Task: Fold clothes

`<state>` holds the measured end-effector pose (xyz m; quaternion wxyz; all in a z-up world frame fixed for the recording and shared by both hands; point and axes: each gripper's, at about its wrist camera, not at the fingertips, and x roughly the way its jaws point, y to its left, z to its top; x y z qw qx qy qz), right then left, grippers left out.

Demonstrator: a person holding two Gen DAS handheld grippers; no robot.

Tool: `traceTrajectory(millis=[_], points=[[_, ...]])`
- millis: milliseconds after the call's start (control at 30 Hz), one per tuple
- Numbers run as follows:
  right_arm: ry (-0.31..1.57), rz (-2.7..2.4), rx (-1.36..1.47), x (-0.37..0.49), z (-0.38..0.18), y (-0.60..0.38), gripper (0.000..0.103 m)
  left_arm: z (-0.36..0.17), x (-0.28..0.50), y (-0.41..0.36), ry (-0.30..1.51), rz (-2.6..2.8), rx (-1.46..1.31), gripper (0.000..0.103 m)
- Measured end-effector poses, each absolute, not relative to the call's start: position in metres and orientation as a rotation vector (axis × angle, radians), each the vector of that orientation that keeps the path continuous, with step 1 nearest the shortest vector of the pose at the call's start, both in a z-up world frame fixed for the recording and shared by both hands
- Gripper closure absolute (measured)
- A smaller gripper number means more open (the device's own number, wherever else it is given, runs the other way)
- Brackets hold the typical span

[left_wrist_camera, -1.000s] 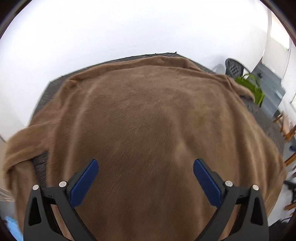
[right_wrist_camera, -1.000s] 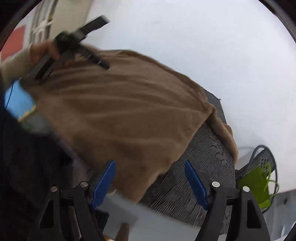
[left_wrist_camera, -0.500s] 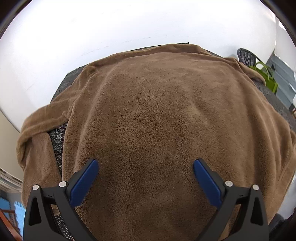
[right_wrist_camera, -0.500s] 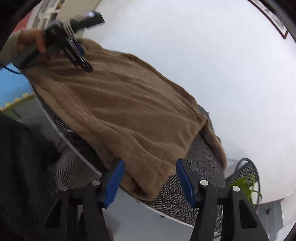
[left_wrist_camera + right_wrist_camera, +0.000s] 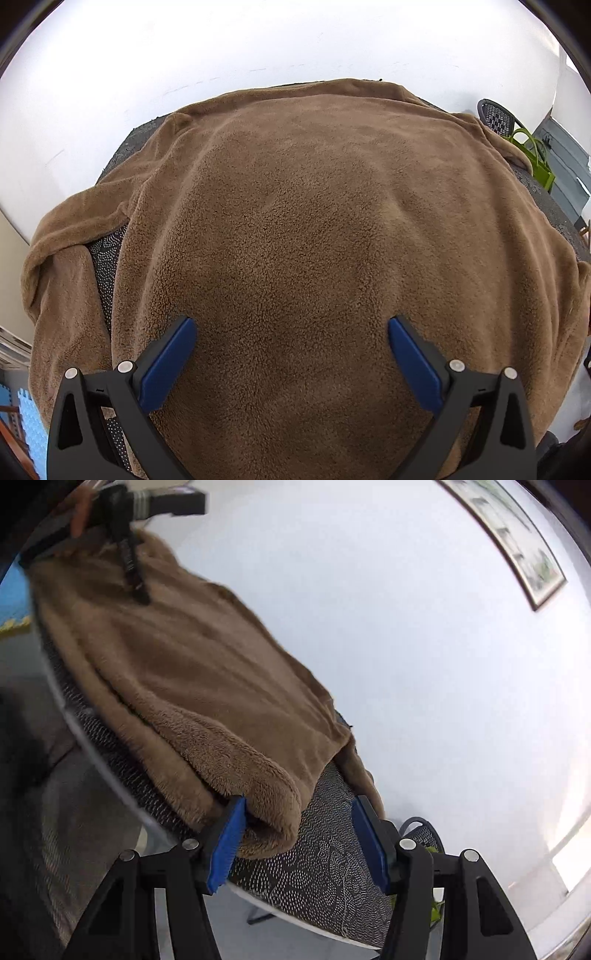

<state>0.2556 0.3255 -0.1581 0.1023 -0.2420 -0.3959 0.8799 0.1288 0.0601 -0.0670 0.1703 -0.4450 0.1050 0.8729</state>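
A brown fleece garment (image 5: 314,229) lies spread over a round table with a dark dotted cloth (image 5: 105,258); a sleeve folds over at its left edge (image 5: 70,236). My left gripper (image 5: 291,328) hovers open just above the fleece near its front middle, holding nothing. In the right wrist view the same garment (image 5: 192,672) drapes across the table, and my right gripper (image 5: 299,812) is open with the garment's thick near corner (image 5: 266,794) between its blue pads, touching the left pad. The left gripper (image 5: 133,572) shows at the far end, held by a hand.
The dotted tablecloth (image 5: 325,871) is bare in front of my right gripper, up to the table's rim (image 5: 295,915). A black mesh chair (image 5: 496,116) and a green bag (image 5: 532,158) stand beyond the table to the right. White walls lie behind; a framed picture (image 5: 517,535) hangs high.
My right gripper has moved in to the garment's near corner, which now sits between its pads, jaws narrowed a little. My left gripper has drawn closer over the fleece, still open.
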Motion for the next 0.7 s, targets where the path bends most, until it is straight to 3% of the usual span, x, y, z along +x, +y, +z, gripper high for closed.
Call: traceTrajectory(millis=[400, 467, 500, 533, 700], points=[[-1.183, 2.616, -0.731, 0.248, -0.167, 0.323, 0.042, -0.070, 0.124, 0.057, 0.258, 2.468, -1.284, 0.000], [-1.190, 2.596, -0.718, 0.246, -0.166, 0.324, 0.055, -0.070, 0.124, 0.056, 0.253, 2.469, -1.282, 0.000], [-1.195, 2.585, -0.714, 0.245, -0.166, 0.324, 0.080, -0.070, 0.125, 0.057, 0.255, 2.472, -1.281, 0.000], [-1.194, 2.574, -0.718, 0.245, -0.165, 0.326, 0.093, -0.070, 0.126, 0.057, 0.258, 2.475, -1.280, 0.000], [-1.109, 2.545, -0.816, 0.247, -0.150, 0.341, 0.093, -0.070, 0.138, 0.055, 0.233, 2.468, -1.284, 0.000]])
